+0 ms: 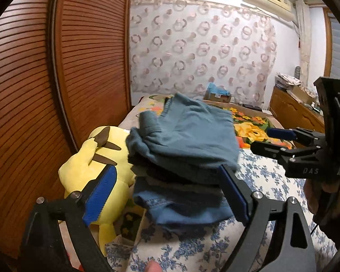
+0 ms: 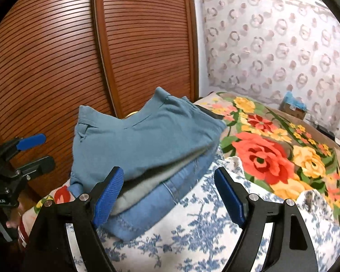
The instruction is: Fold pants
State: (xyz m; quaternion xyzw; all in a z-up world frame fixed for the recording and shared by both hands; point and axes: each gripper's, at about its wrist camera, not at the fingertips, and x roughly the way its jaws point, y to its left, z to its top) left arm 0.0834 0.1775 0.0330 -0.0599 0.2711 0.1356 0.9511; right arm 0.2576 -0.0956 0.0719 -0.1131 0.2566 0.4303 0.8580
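Pants (image 1: 188, 133) lie folded atop a stack of clothes (image 2: 147, 201) on the bed (image 2: 204, 238); left gripper (image 1: 167, 195) and right gripper (image 2: 170, 195) both gape, grasping nothing.

Dim indoor light, fisheye warp, slight blur

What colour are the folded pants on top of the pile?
Teal-blue pants, clearest in the right wrist view.
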